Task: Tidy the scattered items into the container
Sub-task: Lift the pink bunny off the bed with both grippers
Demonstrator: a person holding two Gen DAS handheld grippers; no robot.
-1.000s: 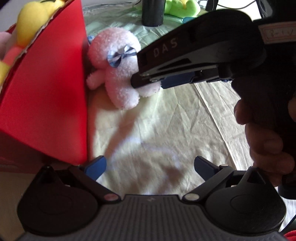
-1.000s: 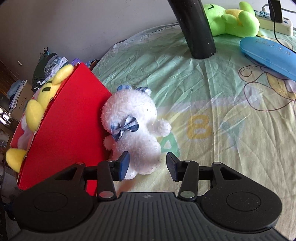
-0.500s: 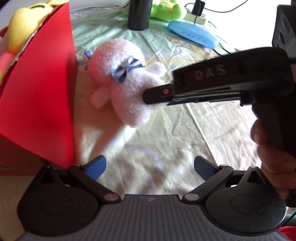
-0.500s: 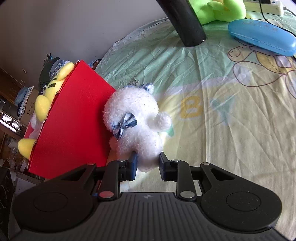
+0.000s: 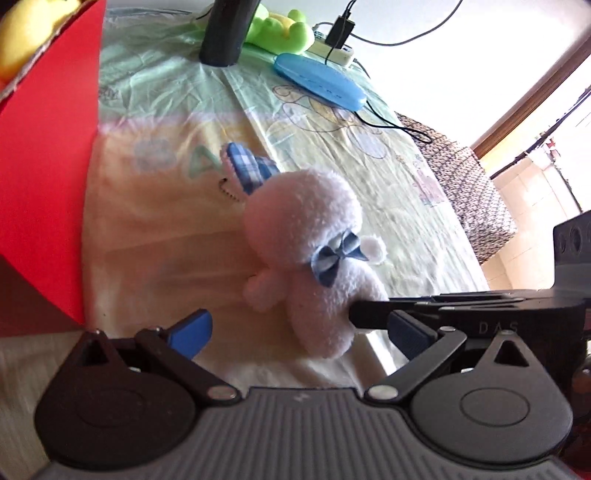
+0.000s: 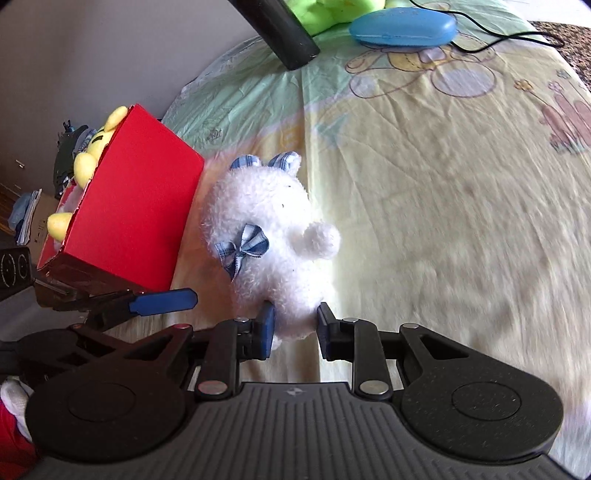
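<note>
A white plush toy (image 6: 273,236) with a blue checked bow and blue ears is held by its lower end in my right gripper (image 6: 295,325), which is shut on it. It hangs just right of the red box (image 6: 136,210), which holds yellow plush toys (image 6: 88,155). In the left wrist view the same white plush toy (image 5: 314,262) sits in front of my left gripper (image 5: 295,332), which is open and empty, with the right gripper's finger (image 5: 373,317) touching the toy from the right. The red box (image 5: 48,177) fills the left side.
A green plush toy (image 6: 332,11), a blue oblong case (image 6: 402,22) with a black cable, and a black post (image 6: 280,33) are at the far end of the cartoon-print sheet (image 6: 443,184). A white power strip (image 5: 332,53) lies beyond the case.
My right gripper closed on the white plush toy's lower end and pulled it away from the box wall, toward the right. The left gripper stayed open and turned right.
</note>
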